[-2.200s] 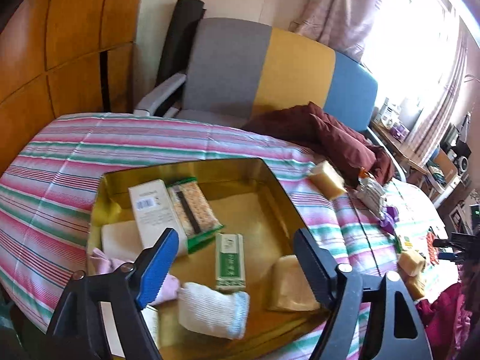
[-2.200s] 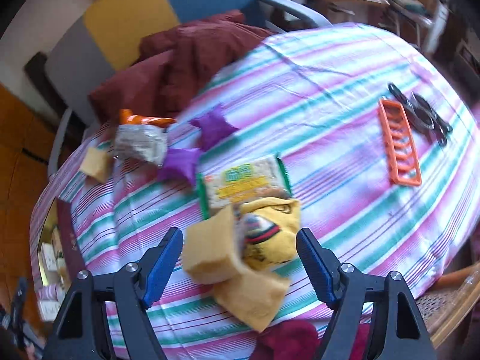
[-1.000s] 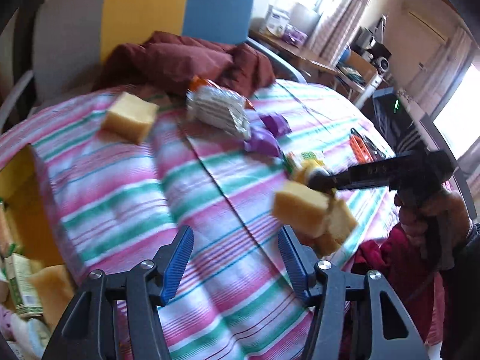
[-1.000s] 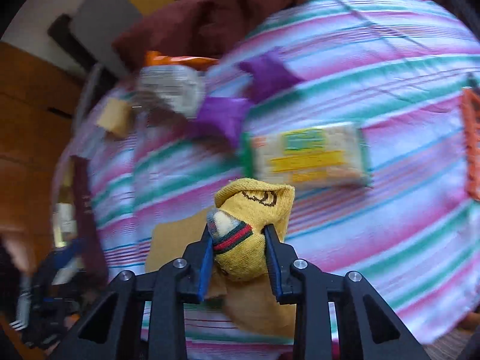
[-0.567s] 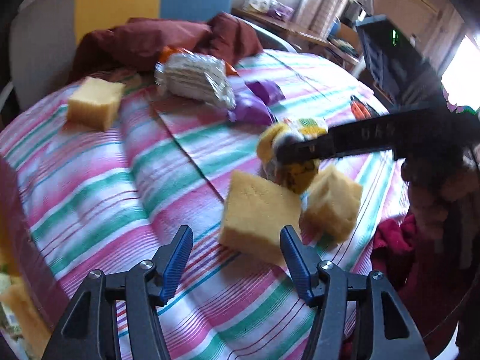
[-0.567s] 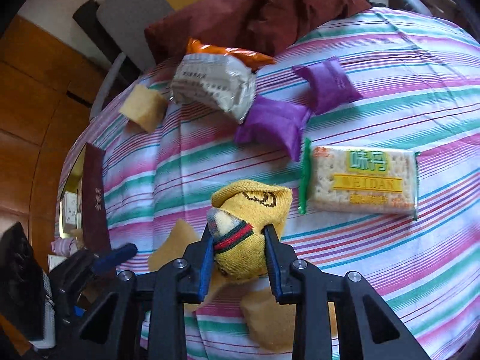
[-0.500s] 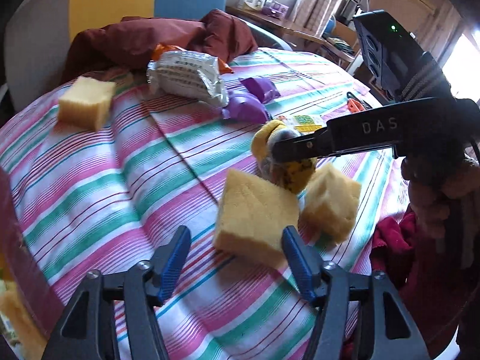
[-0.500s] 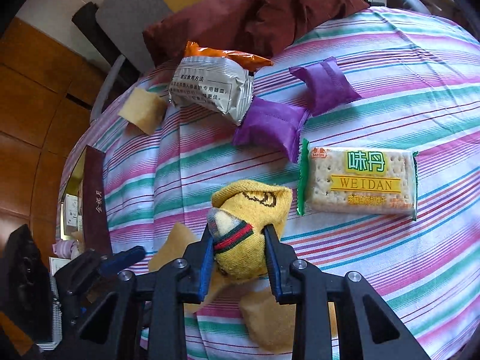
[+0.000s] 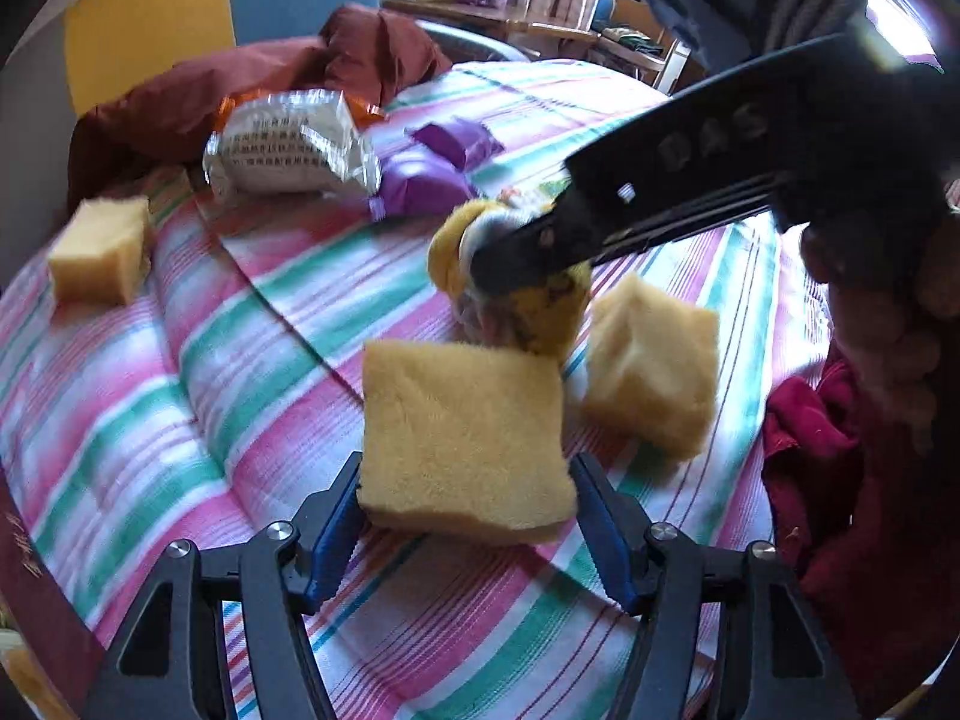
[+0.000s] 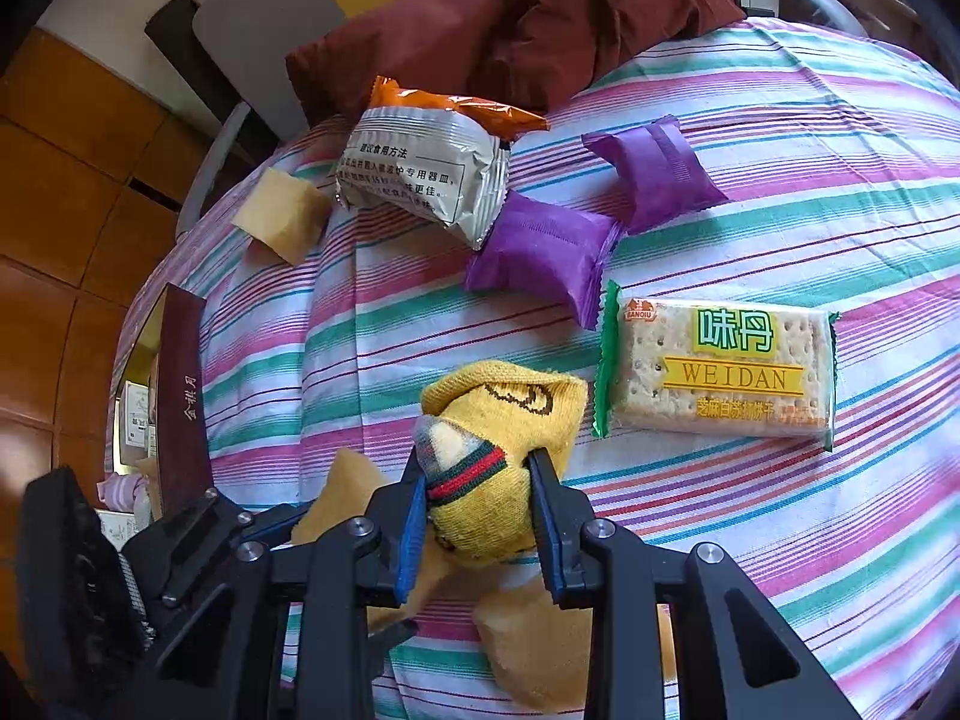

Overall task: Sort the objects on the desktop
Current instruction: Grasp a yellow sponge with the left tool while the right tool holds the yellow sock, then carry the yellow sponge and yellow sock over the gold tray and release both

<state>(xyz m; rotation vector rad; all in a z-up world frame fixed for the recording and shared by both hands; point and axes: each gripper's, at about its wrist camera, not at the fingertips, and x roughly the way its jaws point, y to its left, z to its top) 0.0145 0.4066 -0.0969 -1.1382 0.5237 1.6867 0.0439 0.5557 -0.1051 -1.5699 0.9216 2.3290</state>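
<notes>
A flat yellow sponge (image 9: 462, 426) lies on the striped tablecloth between the blue pads of my left gripper (image 9: 465, 504). The jaws are closing and the pads touch its two sides. A second sponge block (image 9: 654, 372) sits just to its right, and a third (image 9: 99, 252) far left. My right gripper (image 10: 480, 498) is shut on a rolled yellow sock (image 10: 504, 408) with a red and green band. It holds the sock just behind the sponges. In the left wrist view that gripper reaches in from the right, a hand (image 9: 870, 312) on its handle.
Beyond the sock lie a cracker pack (image 10: 720, 372), two purple packets (image 10: 540, 252) and a silver and orange packet (image 10: 420, 174). A maroon cloth (image 10: 510, 18) hangs over the table's far edge by a chair. A dark box wall (image 10: 180, 372) stands at the left.
My left gripper swung from the gold box to the sponges and sank around the flat one. My right gripper shut on the yellow sock and has held it since.
</notes>
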